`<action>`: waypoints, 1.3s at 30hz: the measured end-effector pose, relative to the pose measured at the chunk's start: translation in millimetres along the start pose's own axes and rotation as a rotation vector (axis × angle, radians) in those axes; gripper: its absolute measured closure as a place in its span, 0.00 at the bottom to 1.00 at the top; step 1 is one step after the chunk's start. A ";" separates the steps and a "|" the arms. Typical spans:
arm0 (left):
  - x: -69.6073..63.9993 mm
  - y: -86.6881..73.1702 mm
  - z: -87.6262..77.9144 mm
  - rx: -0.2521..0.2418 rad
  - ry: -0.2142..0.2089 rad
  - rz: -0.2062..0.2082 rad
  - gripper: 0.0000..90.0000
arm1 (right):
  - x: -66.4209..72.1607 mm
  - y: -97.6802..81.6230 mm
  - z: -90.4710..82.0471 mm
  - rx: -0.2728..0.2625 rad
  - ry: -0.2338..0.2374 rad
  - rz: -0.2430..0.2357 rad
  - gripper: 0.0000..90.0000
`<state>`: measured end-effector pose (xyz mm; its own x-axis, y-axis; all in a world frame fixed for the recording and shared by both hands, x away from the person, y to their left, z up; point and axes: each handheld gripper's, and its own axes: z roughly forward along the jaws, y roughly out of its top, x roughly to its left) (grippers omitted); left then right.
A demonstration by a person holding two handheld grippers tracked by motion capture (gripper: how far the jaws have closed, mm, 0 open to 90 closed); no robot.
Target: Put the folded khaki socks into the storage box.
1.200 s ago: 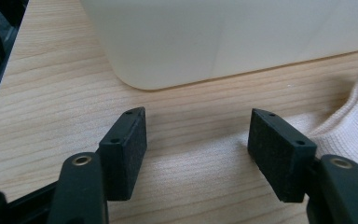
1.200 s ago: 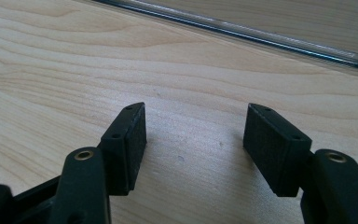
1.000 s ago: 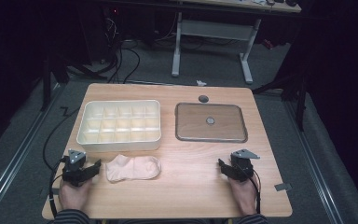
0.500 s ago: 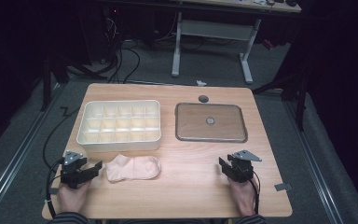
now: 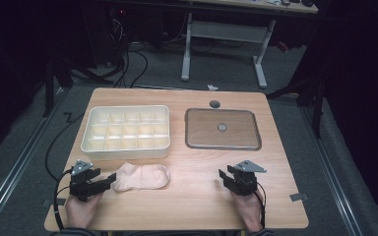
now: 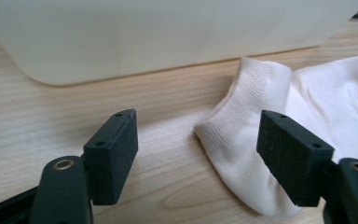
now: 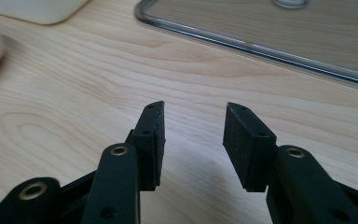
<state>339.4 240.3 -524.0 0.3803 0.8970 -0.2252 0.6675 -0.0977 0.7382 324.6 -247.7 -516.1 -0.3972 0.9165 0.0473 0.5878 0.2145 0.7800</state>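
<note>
The left hand-held gripper [image 5: 109,180] sits at the near left of the bench [image 5: 197,206], released, its jaws having just been opening. They stand wide apart around the cuff of the sock [image 5: 142,177], without pressing it. The sock lies flat just near of the tray [image 5: 126,132]. In the left gripper view the cuff [image 6: 242,116] lies between the pads. The right hand-held gripper [image 5: 225,178], near right, has just been closing partway on nothing, near of the lid [image 5: 222,129]
</note>
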 end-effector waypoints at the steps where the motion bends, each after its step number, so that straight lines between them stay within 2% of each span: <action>1: -1.2 -0.5 0.7 -0.001 -0.004 -0.004 0.33 | 3.6 0.9 0.5 0.000 0.011 -0.004 0.65; 8: -11.2 -1.9 4.6 0.021 0.014 0.038 0.33 | 26.0 5.6 4.2 -0.004 0.082 -0.035 0.65; 11: -13.1 -2.1 4.6 0.021 0.023 0.040 0.33 | 35.3 7.4 7.4 -0.007 0.108 -0.040 0.65; 23: -25.6 -2.4 11.3 0.033 0.051 0.095 0.37 | 74.3 21.9 20.0 -0.007 0.202 -0.099 0.64; 31: -29.4 -3.1 17.7 0.059 0.064 0.125 0.38 | 105.5 31.6 40.8 0.004 0.258 -0.127 0.56; 35: -31.6 -3.6 18.5 0.057 0.079 0.138 0.39 | 116.6 36.8 50.8 0.009 0.284 -0.127 0.55; 39: -33.7 -5.0 19.4 0.047 0.091 0.148 0.40 | 125.9 42.4 61.0 0.017 0.283 -0.135 0.54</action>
<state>335.6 202.1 -532.5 0.4182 0.9066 -0.0563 0.6390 -0.2496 0.7276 342.5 -102.7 -515.1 -0.6510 0.7499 0.1176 0.5274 0.3354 0.7806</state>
